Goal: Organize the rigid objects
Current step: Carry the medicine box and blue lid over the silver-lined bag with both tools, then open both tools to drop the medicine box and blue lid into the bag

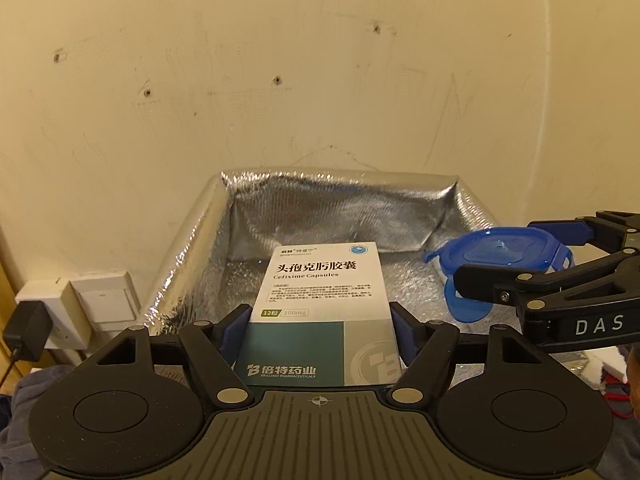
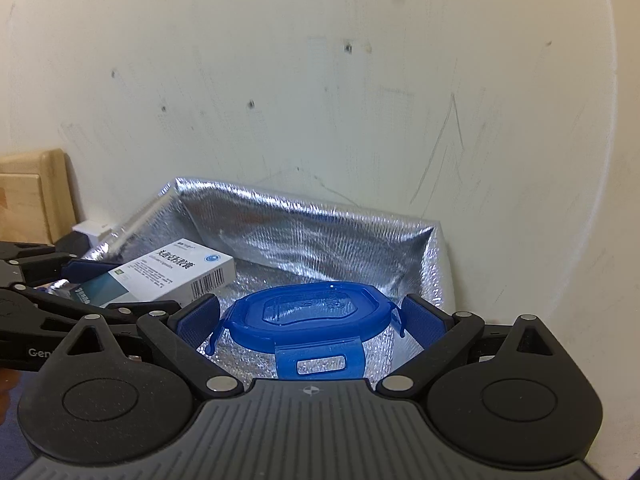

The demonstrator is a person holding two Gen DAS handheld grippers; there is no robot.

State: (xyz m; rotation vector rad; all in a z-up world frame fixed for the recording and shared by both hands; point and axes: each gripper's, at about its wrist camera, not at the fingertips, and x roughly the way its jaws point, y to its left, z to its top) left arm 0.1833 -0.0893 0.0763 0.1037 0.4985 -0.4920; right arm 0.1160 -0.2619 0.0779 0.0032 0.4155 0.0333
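White-and-teal cardboard medicine box clamped in left claw, blue plastic snap-lid container gripped in right claw, both over open silver foil-lined bag.

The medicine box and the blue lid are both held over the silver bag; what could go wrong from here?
1. The left gripper grips the medicine box only near its rear end, so it may tilt or slip.
2. The right gripper with the blue lid is close beside; they might collide over the silver bag.
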